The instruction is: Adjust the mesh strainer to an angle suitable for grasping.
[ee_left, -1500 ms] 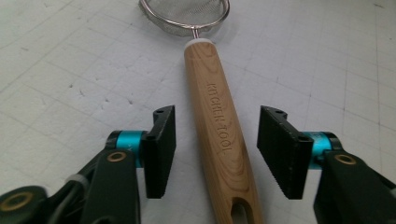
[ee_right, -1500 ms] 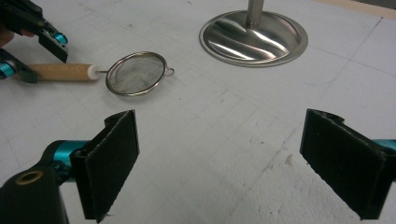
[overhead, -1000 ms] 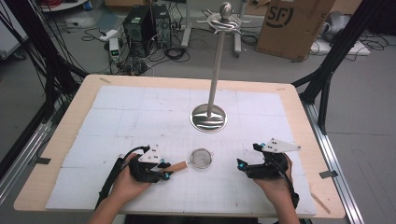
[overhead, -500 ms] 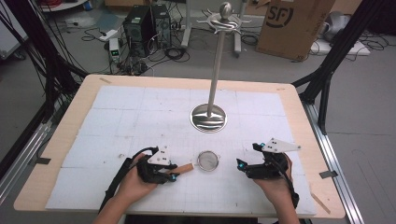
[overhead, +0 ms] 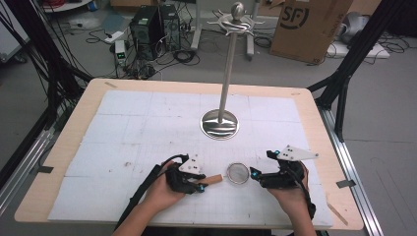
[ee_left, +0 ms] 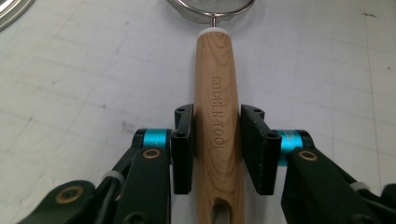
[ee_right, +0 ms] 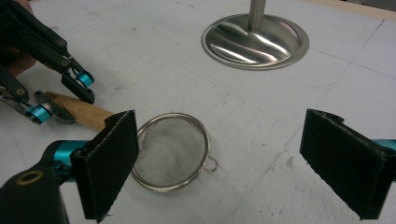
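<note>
**Strainer held by its handle, mesh bowl empty**

Left gripper (overhead: 200, 187) sits low on the white table cover (overhead: 147, 128), near the front edge. Its two black pads (ee_left: 183, 149) pinch the wooden handle (ee_left: 218, 116) of a small mesh strainer (overhead: 238, 173) from both sides. The handle is stamped "KITCHEN TOOL", and a slot is cut in its near end. It lies between the jaws and points straight away from the camera in the left gripper view.

The strainer's round wire rim and fine mesh bowl (ee_right: 170, 151) rest on the cover, between the two grippers. Nothing is in the bowl. A small wire loop (ee_right: 211, 164) juts from the rim on the side opposite the handle.

Right gripper (overhead: 253, 174) rests just beside the strainer bowl, on its right in the high view. Its pads (ee_right: 112, 161) are spread wide with nothing between them.

Behind the strainer, well apart, a steel hanging stand (overhead: 227, 73) rises from a round, shiny base (ee_right: 256, 41) on the cover, with hooks at its top.
</note>
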`<state>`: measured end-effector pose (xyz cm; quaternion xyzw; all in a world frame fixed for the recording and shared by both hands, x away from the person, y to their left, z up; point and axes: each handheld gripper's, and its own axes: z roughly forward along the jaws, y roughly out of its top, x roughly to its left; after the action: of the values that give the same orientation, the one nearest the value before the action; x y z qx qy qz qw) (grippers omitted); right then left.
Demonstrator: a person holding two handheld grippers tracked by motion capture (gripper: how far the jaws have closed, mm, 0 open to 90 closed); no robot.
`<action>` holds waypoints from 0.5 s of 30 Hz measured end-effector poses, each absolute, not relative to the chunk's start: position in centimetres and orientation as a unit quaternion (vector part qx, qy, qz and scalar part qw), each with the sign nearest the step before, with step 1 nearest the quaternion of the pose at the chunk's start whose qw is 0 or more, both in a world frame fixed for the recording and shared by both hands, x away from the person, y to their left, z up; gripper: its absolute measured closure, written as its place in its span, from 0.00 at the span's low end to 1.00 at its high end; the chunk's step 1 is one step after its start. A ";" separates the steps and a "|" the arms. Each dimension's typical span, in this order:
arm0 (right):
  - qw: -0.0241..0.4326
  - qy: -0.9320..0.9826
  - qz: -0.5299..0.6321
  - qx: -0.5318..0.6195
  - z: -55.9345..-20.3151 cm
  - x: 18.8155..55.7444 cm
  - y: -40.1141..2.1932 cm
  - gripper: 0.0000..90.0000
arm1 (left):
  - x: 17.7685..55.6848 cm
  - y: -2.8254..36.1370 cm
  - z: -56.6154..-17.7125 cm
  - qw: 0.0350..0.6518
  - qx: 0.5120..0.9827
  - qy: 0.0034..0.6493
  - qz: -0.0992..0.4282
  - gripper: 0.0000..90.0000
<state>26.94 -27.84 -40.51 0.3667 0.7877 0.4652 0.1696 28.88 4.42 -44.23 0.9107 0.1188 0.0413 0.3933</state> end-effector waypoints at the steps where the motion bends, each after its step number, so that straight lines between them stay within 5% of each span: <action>1: 0.170 0.788 0.466 0.365 -40.5 27.0 -27.8 0.12 | 28.9 4.0 -44.2 0.393 0.911 0.118 0.041 0.74; 15: 0.168 0.790 0.466 0.362 -40.6 27.0 -27.8 0.12 | 29.3 -0.5 -43.8 0.393 0.914 0.093 0.037 0.75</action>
<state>27.03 -27.80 -40.60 0.3619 0.7898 0.4659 0.1679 29.25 -0.45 -43.76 0.9142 0.0928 0.0366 0.3928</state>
